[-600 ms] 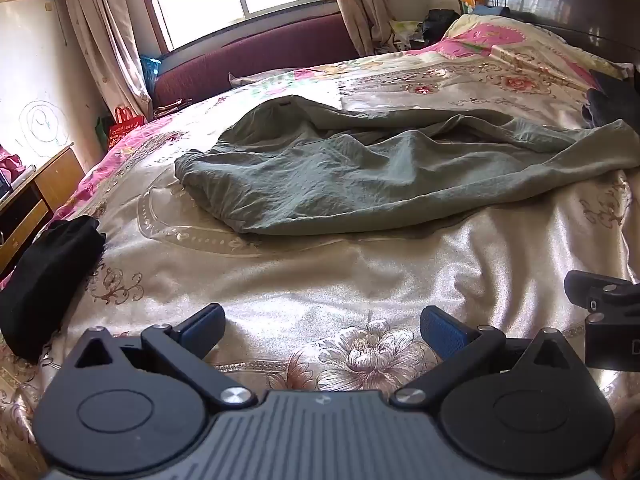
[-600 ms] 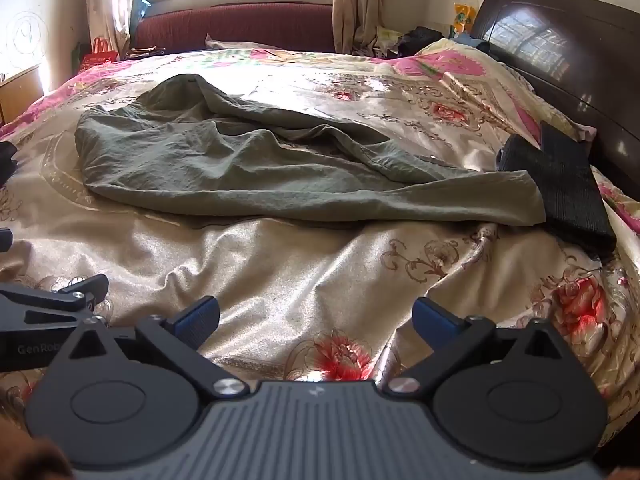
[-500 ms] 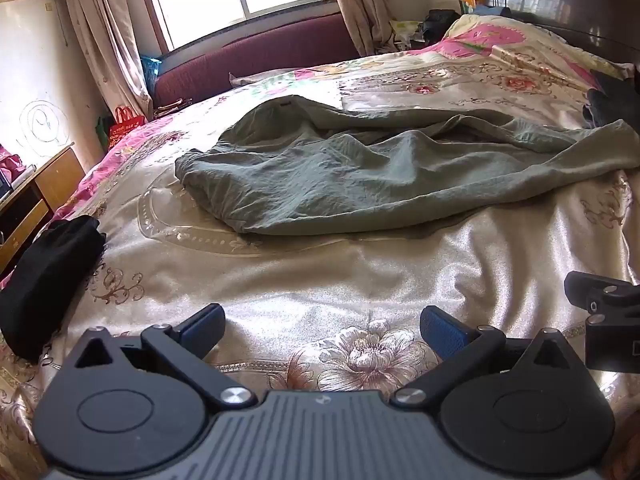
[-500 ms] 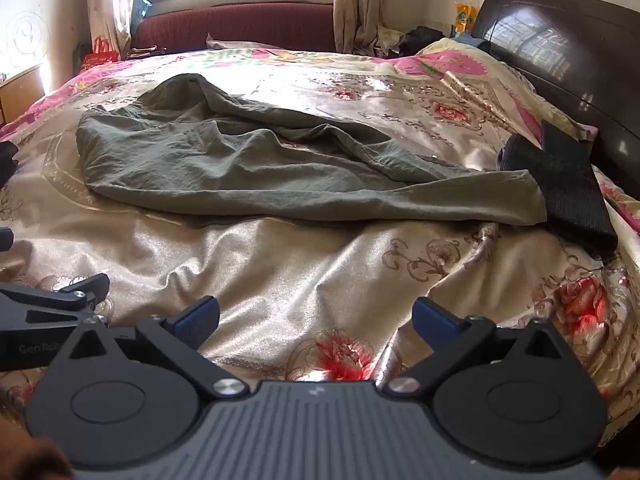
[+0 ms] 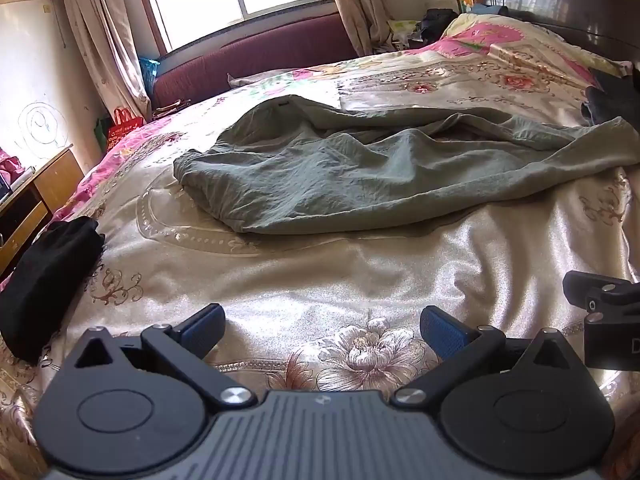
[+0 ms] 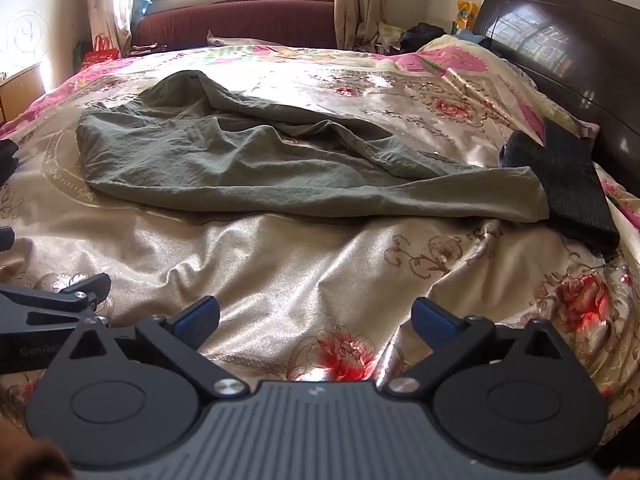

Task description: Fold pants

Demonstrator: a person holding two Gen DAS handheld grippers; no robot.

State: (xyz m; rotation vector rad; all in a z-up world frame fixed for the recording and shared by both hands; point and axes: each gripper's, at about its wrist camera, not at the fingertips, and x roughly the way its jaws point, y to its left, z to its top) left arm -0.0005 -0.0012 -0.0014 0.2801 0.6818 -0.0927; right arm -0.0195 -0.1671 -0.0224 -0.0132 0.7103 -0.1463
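Grey-green pants lie crumpled across the middle of the bed, waist end to the left and legs running right; the right wrist view shows the pants with the leg hem at the right. My left gripper is open above the bedspread, well short of the pants, nothing between its blue pads. My right gripper is open too, empty, over the near part of the bed. Each gripper shows at the edge of the other's view: the right gripper and the left gripper.
A gold floral satin bedspread covers the bed. A black folded garment lies at the left edge, another dark folded garment by the leg hem at the right. A dark headboard stands right; a wooden desk stands left.
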